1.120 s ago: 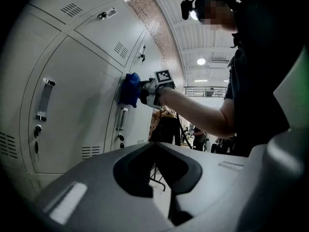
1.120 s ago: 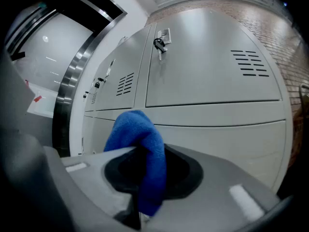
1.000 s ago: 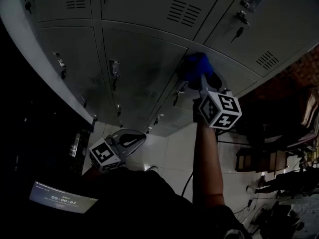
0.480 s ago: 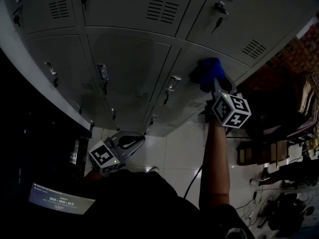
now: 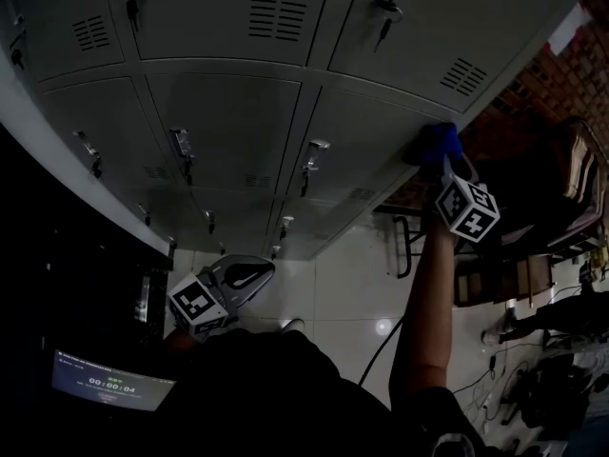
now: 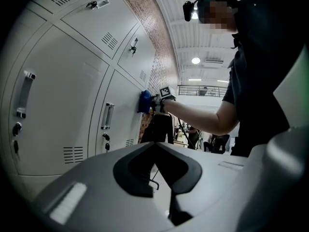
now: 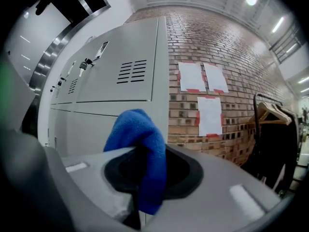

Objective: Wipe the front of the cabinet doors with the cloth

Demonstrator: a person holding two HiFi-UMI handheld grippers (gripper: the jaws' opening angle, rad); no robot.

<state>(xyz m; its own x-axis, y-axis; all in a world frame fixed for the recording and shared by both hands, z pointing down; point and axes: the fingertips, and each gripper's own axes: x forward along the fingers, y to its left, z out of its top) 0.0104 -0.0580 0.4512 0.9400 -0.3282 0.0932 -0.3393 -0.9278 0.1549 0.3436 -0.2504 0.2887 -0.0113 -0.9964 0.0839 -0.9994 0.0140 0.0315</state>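
One cloth clamped in right gripper, left gripper closed, empty.

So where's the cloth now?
Head view, upper right: blue cloth clamped in the right gripper, against the end cabinet door beside the brick wall.
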